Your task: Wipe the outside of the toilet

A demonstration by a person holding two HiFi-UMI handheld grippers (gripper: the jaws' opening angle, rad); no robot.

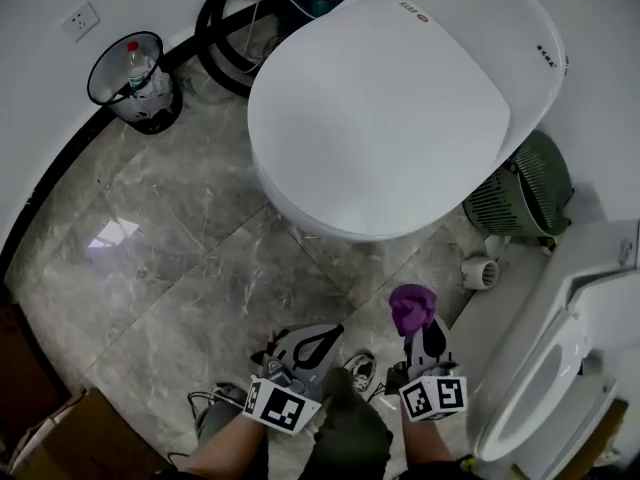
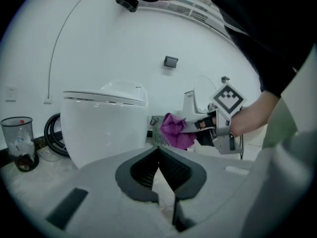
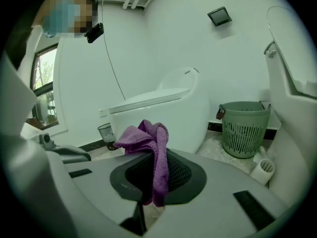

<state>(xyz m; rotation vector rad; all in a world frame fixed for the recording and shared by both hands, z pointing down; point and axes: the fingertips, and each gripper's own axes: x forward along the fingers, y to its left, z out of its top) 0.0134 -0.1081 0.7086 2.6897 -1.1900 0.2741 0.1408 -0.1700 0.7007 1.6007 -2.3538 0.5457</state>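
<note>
Though right jaws clamp cloth — forearms cropped.

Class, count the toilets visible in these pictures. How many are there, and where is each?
2. The closed-lid toilet stands at centre in the head view. The open toilet is at lower right. Others may lie out of view.
</note>
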